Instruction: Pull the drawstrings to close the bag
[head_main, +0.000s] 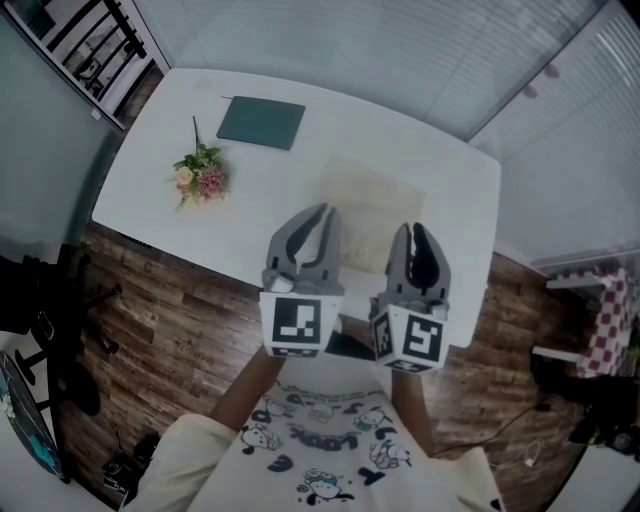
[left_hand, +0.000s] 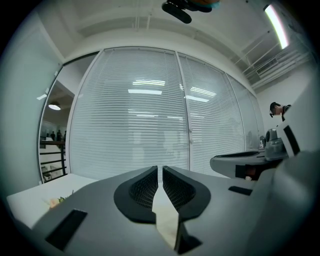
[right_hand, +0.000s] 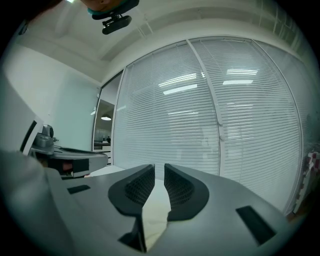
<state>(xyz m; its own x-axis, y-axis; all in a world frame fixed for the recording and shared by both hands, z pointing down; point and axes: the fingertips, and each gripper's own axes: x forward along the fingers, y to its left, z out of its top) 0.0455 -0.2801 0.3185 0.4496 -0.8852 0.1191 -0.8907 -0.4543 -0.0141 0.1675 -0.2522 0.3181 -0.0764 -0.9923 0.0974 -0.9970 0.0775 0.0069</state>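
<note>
A flat cream bag (head_main: 365, 205) lies on the white table (head_main: 150, 190), just beyond both grippers. I cannot make out its drawstrings. My left gripper (head_main: 322, 212) hovers at the bag's near left corner, and my right gripper (head_main: 412, 230) hovers over its near right edge. In the left gripper view the left gripper (left_hand: 160, 172) shows only a thin slit between its pads, with nothing in it. The right gripper (right_hand: 159, 170) shows a slightly wider slit, also with nothing in it. Cream fabric (right_hand: 152, 215) shows below the jaws.
A dark green pad (head_main: 262, 122) lies at the table's far side, and a small bunch of flowers (head_main: 200, 175) at its left. White blinds run behind the table. Wooden floor (head_main: 170, 320) lies below its front edge.
</note>
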